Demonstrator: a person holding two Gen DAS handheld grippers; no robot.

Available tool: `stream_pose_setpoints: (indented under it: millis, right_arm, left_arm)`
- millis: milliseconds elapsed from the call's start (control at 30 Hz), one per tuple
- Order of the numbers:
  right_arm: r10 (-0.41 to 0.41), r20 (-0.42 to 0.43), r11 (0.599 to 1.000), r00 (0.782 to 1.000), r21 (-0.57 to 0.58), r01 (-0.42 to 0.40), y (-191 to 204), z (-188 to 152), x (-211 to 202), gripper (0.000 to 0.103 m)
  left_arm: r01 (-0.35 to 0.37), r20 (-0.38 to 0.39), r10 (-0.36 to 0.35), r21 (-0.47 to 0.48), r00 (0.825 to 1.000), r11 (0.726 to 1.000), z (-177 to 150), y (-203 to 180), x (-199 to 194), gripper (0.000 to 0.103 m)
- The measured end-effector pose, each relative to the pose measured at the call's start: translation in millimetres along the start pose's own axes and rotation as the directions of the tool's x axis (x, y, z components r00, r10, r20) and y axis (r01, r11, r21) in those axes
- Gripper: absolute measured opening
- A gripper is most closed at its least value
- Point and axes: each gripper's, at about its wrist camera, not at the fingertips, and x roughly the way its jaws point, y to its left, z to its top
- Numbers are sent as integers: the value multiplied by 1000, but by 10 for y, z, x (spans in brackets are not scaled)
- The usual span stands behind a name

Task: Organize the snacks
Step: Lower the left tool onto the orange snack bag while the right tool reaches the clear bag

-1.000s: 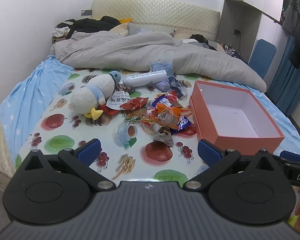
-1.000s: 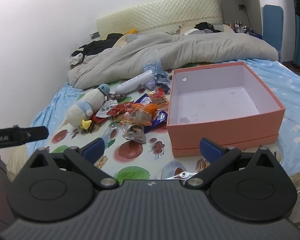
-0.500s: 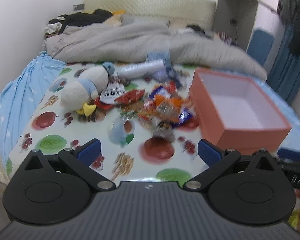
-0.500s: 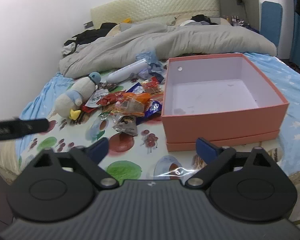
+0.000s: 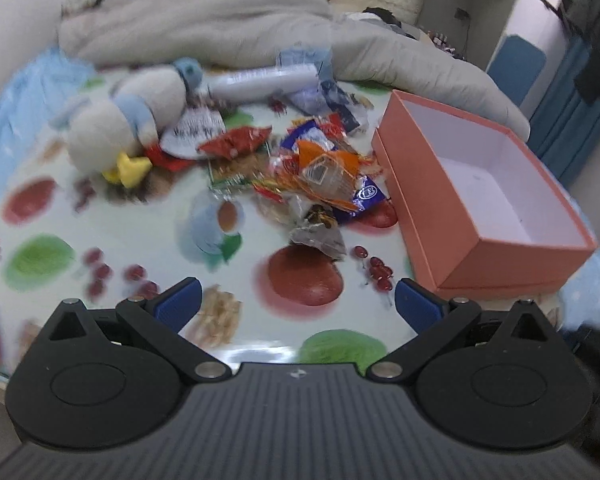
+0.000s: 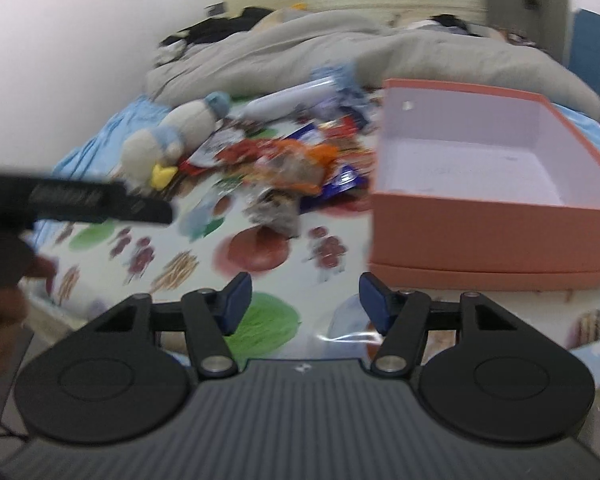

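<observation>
A heap of snack packets (image 5: 320,176) lies on the fruit-print cloth (image 5: 148,240), left of an empty orange box (image 5: 476,216). A grey-brown packet (image 5: 320,236) is the nearest of the heap. My left gripper (image 5: 298,306) is open and empty, low over the cloth in front of the heap. My right gripper (image 6: 304,300) is partly open and empty, near the cloth's front edge; it sees the heap (image 6: 296,164) ahead and the box (image 6: 488,204) to the right. The left gripper's body (image 6: 80,200) shows at the left of the right wrist view.
A plush duck (image 5: 128,128) lies left of the heap. A white tube (image 5: 260,78) and blue wrappers (image 5: 320,80) lie behind it. A grey duvet (image 5: 260,32) covers the far bed. A blue chair (image 5: 516,64) stands at the right.
Both grippers have moved forward and down toward the snacks. The right gripper's jaws have narrowed. Both views are now blurred by motion.
</observation>
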Motion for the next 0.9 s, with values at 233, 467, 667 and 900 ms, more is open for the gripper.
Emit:
stream_pose_setpoints:
  millis: [233,467,667,900]
  right_arm:
    - [72,-30,996,997,-51,-73,149,52,394,63]
    - [90,-24,995,996,-50,-91,231,237,862,63]
    - [82,-35,996,996,-41,-84,241,351,1227,62]
    - [100,-80,995,992,5,-100,88,518,1674,66]
  left_arm:
    - [27,-19,-28,-47,999,999,186,161,393,98]
    - [80,-21,-80,-23,997,997,498,198,736,93]
    - [148,-37,-148,-21,988,989,775,270,1107,87]
    - [226,-45,-228,-37,973,973,1062,291,1545,80]
